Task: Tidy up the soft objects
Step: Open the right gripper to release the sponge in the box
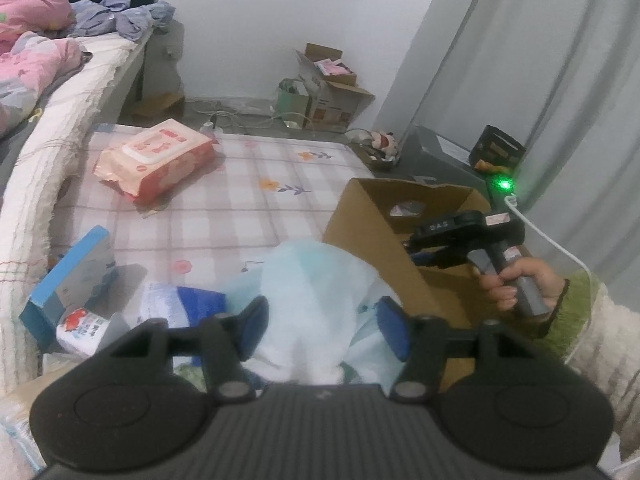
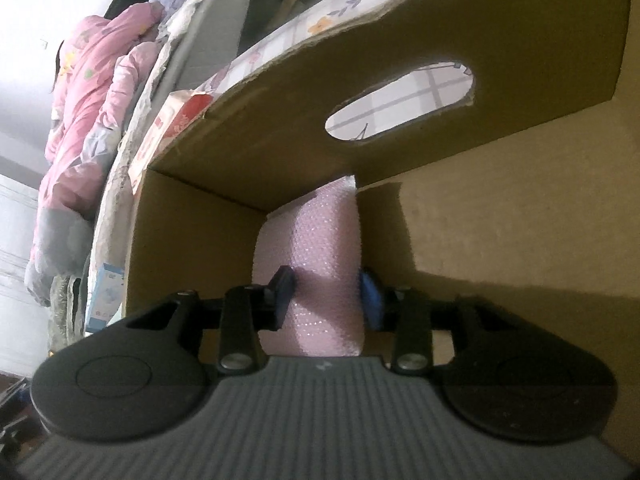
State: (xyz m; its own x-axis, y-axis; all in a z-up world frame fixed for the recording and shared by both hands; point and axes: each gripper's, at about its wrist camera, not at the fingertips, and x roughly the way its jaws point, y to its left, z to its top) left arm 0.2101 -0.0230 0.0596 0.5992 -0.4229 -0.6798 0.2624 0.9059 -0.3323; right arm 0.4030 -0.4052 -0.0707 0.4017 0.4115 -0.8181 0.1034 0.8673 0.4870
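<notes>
- Left gripper [image 1: 322, 330]: jaws spread wide around a pale blue-white soft bundle [image 1: 316, 304]; whether the blue pads [image 1: 253, 326] press on it, cannot tell.
- Bundle lies on the checked floral mattress [image 1: 248, 208], touching the left outer wall of the cardboard box [image 1: 360, 232].
- Left of it: blue box [image 1: 64, 280] and small packs crowd the bed edge; pink wipes pack [image 1: 156, 160] well apart, open mattress between.
- Right gripper [image 2: 326, 294]: down inside the box, jaws parted beside a pink bubble-wrap roll [image 2: 320, 256]; right pad just clear, left pad contact unclear.
- Roll stands in the box corner, walls close on both sides.
</notes>
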